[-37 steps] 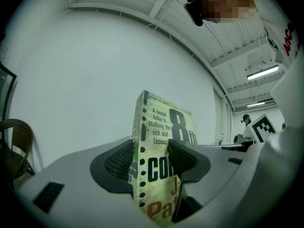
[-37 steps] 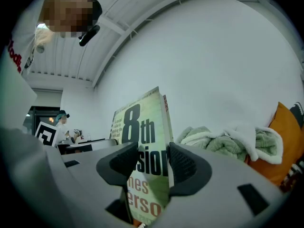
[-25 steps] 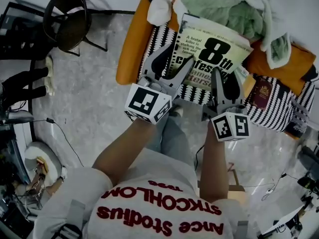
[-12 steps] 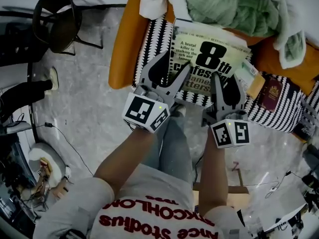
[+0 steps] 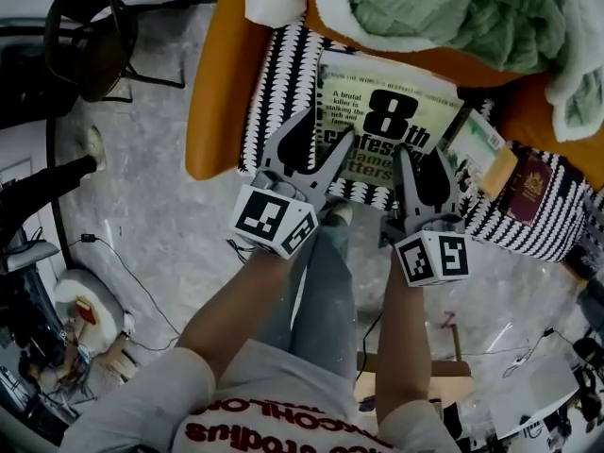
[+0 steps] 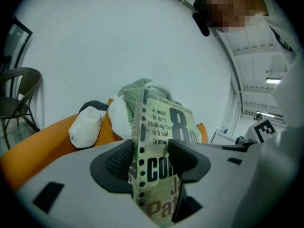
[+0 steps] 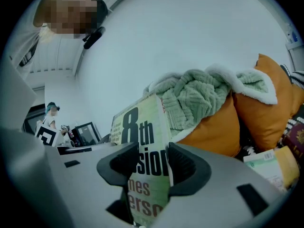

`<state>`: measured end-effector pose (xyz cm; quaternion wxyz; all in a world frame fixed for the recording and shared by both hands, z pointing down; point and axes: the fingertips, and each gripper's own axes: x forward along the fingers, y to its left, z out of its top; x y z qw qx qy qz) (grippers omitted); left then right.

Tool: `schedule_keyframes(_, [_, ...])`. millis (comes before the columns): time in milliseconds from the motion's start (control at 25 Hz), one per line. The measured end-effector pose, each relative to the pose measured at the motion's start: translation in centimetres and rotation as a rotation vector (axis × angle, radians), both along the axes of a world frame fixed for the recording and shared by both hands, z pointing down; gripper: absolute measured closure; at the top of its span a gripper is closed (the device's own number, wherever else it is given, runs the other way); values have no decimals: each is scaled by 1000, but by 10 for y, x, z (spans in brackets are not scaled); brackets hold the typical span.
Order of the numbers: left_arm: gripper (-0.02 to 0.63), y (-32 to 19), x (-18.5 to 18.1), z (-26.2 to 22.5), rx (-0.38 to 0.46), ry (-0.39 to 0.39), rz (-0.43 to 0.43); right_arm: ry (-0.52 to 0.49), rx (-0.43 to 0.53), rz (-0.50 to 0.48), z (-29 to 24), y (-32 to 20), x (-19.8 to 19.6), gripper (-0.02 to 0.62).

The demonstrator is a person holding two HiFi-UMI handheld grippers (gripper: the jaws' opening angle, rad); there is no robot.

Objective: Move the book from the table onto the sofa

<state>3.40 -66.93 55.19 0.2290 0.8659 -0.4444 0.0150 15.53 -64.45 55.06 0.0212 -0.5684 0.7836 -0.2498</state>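
Lowered toward the sofa (image 5: 212,111), the book (image 5: 392,111) sits clenched in the jaws of left gripper (image 5: 330,126) and right gripper (image 5: 422,154).

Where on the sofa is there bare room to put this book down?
The striped seat is bare from the orange arm across to the passport, as far as shows around the book. The back is crowded with the blanket. The right side holds the passport and a pack.
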Motion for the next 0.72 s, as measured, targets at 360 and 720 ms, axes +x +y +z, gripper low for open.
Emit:
schedule_keyframes(360, [374,4,9,85,-112,-51,33,-64,-136,24,91,7,8,377])
schedule_keyframes(720, [374,-3,22,168,-211,-88,84,-81,-258,45,174,6,20,377])
